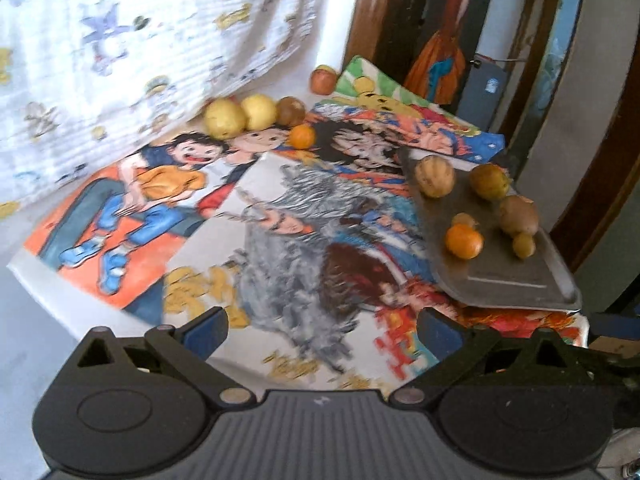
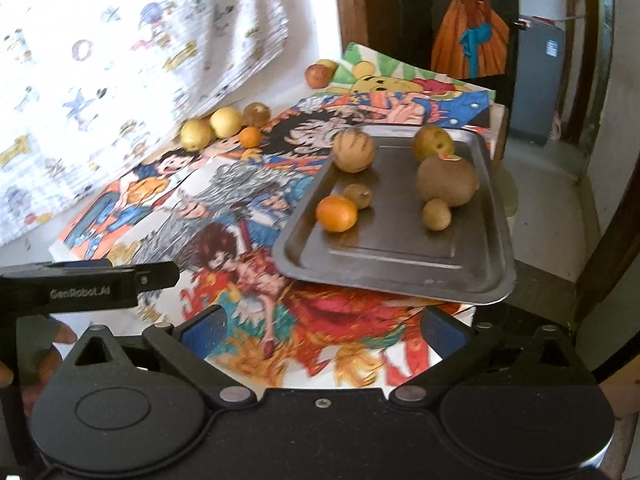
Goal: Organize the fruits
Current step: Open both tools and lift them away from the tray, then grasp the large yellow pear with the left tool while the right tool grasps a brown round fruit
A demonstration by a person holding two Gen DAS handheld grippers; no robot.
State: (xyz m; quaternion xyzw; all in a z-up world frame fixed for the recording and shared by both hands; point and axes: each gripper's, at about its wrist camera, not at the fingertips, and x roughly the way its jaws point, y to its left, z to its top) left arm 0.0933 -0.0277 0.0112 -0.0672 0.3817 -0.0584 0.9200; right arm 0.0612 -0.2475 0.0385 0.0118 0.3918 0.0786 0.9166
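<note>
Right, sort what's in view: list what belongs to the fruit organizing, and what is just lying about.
Belongs to the job:
- metal tray holding six fruits, among them an orange
- loose fruits by the curtain: two yellow fruits, brown fruit, small orange
- reddish fruit farther back
- left gripper, right gripper, both open and empty

Just lying about:
- cartoon posters
- printed curtain
- orange garment

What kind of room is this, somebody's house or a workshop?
Most likely a home. A table is covered with cartoon posters, a cartoon-print cloth hangs behind it, and a garment hangs by a wooden doorway. Fruit sits on a metal tray.
</note>
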